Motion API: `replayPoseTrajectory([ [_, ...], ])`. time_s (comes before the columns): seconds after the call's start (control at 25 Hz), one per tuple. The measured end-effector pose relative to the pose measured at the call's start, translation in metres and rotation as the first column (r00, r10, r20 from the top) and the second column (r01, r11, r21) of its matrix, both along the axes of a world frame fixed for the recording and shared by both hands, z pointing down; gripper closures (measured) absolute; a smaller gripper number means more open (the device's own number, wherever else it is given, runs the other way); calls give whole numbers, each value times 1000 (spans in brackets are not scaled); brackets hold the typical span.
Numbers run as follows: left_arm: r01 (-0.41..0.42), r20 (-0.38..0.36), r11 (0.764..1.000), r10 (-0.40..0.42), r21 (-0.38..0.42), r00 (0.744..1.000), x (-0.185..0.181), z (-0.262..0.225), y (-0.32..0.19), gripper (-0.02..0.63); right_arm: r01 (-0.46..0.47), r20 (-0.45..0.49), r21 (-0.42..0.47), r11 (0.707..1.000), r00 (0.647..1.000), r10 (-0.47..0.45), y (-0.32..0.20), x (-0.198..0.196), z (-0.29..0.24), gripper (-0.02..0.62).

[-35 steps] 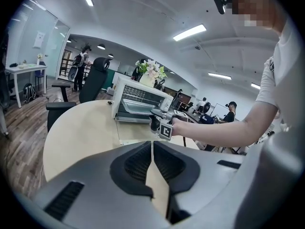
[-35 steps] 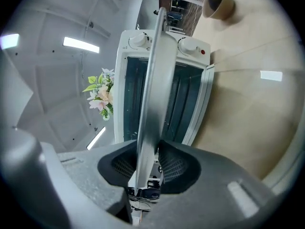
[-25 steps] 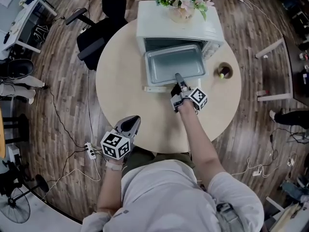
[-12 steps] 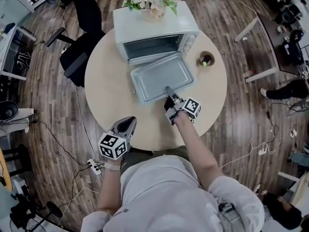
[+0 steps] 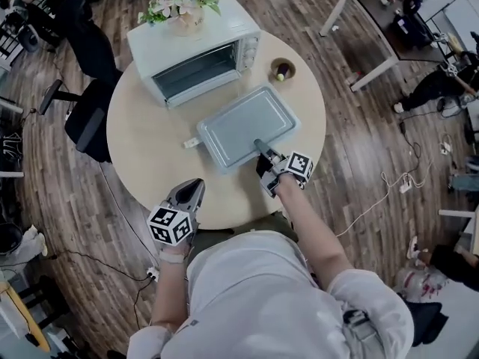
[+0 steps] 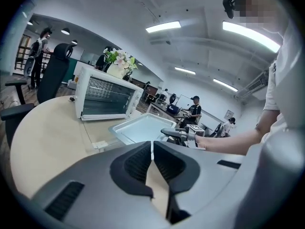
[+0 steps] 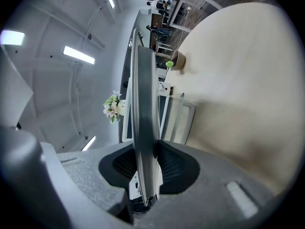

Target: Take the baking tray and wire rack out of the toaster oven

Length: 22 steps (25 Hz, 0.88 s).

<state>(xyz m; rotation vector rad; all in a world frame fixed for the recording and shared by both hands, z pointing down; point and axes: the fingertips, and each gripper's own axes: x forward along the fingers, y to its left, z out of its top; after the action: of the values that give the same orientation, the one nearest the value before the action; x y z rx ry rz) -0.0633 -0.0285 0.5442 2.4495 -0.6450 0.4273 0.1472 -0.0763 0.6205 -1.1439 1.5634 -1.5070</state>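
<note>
Idling at the near edge of the table [image 5: 142, 148], the left gripper [image 5: 192, 190] has stayed where it was a second ago, its jaws closed together with nothing between them. Just beyond it, the right gripper [image 5: 261, 148] is clamped on the near rim of the baking tray [image 5: 243, 122]; its own view shows the thin metal edge pinched between the two pads, and the grip has not loosened. What has changed is the tray's place. A second ago it sat half inside the mouth of the toaster oven [image 5: 191, 40], half a second ago it was most of the way out over the lowered door [image 5: 191, 142], and now its far edge is clear of the opening, the whole tray lying level over the table between the oven and the person. Whether it rests on the tabletop or is held just above it cannot be told. That leaves the first half of the job all but done: the tray only needs setting down and releasing. The wire rack is not to be seen on the table and cannot be made out plainly in the oven's dark cavity, so it is probably still inside, and the free left gripper looks well placed to go for it.
</note>
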Motion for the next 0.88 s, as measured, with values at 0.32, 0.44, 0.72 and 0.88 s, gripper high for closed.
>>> replayPoseTrajectory([
  [0.32,-144,-16,990,143,-11,990,27,8,5,606,-63,33,32,997,998,62,55,34,0,495],
  [0.44,-184,-16,983,184,-15,983,38,9,5,606,-85,41,10,996,996,85,75,50,3,495],
  [0.72,-226,6,974,226,-29,974,63,18,9,606,-63,40,-27,998,997,64,109,80,16,495],
  [0.88,-221,17,974,222,-38,975,80,18,14,606,-15,34,-61,998,999,17,115,95,31,495],
])
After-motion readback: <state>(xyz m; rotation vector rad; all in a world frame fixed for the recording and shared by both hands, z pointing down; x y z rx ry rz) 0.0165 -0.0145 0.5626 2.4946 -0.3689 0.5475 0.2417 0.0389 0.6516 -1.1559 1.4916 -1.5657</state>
